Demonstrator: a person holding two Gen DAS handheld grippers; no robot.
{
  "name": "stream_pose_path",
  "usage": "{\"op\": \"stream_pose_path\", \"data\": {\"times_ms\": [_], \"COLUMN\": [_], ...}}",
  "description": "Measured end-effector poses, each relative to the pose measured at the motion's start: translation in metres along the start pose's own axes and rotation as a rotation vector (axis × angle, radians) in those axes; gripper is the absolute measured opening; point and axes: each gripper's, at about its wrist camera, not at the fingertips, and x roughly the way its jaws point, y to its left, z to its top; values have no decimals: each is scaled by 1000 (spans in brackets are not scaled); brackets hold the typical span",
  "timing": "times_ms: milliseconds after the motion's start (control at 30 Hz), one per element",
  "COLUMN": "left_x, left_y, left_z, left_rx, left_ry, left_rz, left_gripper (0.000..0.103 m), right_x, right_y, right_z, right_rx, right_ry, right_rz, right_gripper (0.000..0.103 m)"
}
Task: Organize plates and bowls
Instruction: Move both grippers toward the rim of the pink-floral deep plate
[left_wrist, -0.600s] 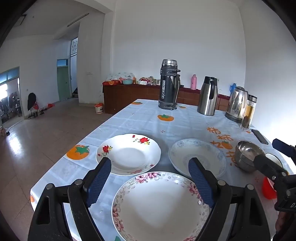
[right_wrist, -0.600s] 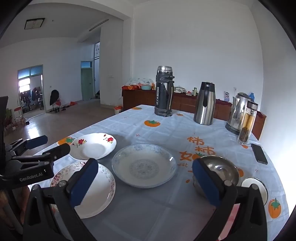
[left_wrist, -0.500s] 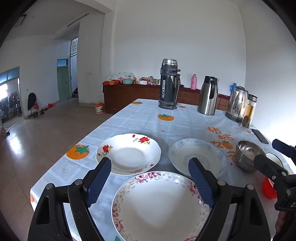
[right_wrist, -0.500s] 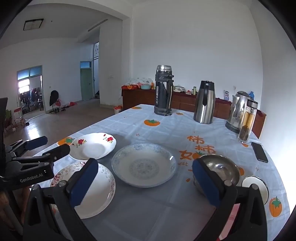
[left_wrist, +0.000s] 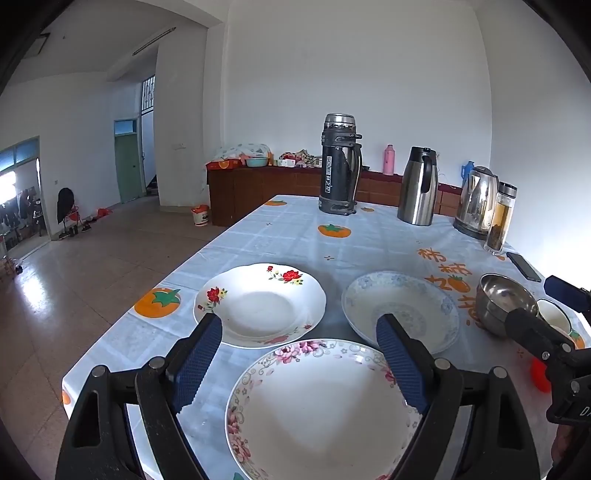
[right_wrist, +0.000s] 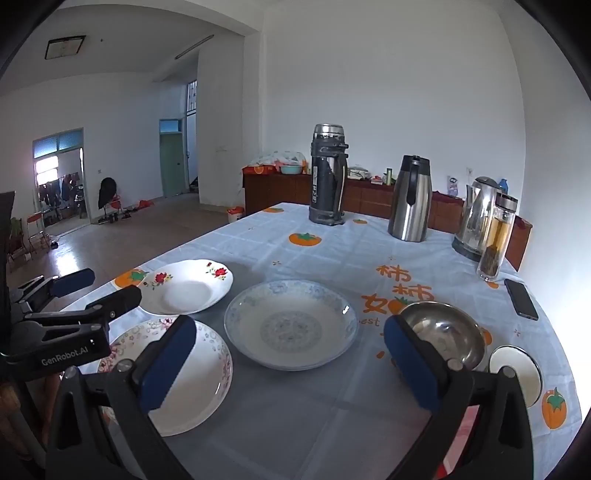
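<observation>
On the tablecloth (right_wrist: 332, 254), printed with orange fruit, three plates and two bowls are laid out toward the lower half of both frames. In the left wrist view, the pink-flowered plate (left_wrist: 321, 410) is seen at the bottom centre, directly below the left gripper (left_wrist: 299, 354), whose jaws are spread wide with nothing held between them. The red-flowered plate (left_wrist: 260, 304) is placed just above and to the left of it, and the blue-patterned plate (left_wrist: 400, 310) is set to the right of centre, partly covered by the gripper's right finger. At the right edge, the steel bowl (left_wrist: 504, 302) is found beside a small white bowl (left_wrist: 554, 314), which is largely hidden behind the right gripper (left_wrist: 546, 310), so its shape can only be guessed at as a shallow dish.

In the right wrist view, the right gripper's jaws are likewise held wide and empty, above bare cloth between the blue-patterned plate and the steel bowl. The plates are all apart from one another, none stacked.

Across the upper middle of the frame, a tall dark thermos (right_wrist: 328, 175), a steel carafe (right_wrist: 410, 199), an electric kettle (right_wrist: 476, 218) and a glass tea bottle (right_wrist: 496, 238) are lined up. A black phone (right_wrist: 521, 299) is lying at the right.
</observation>
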Motion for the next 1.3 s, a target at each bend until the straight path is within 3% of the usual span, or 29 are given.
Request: {"op": "stream_pose_path", "data": {"times_ms": [1300], "left_x": [3], "left_y": [0], "left_z": [-3], "left_rx": [17], "left_ry": [-2], "left_rz": [3], "left_gripper": [87], "right_x": [6], "right_y": [5], "right_z": [-9], "right_rx": [21], "right_ry": [-2], "right_rz": [36], "right_gripper": [103]}}
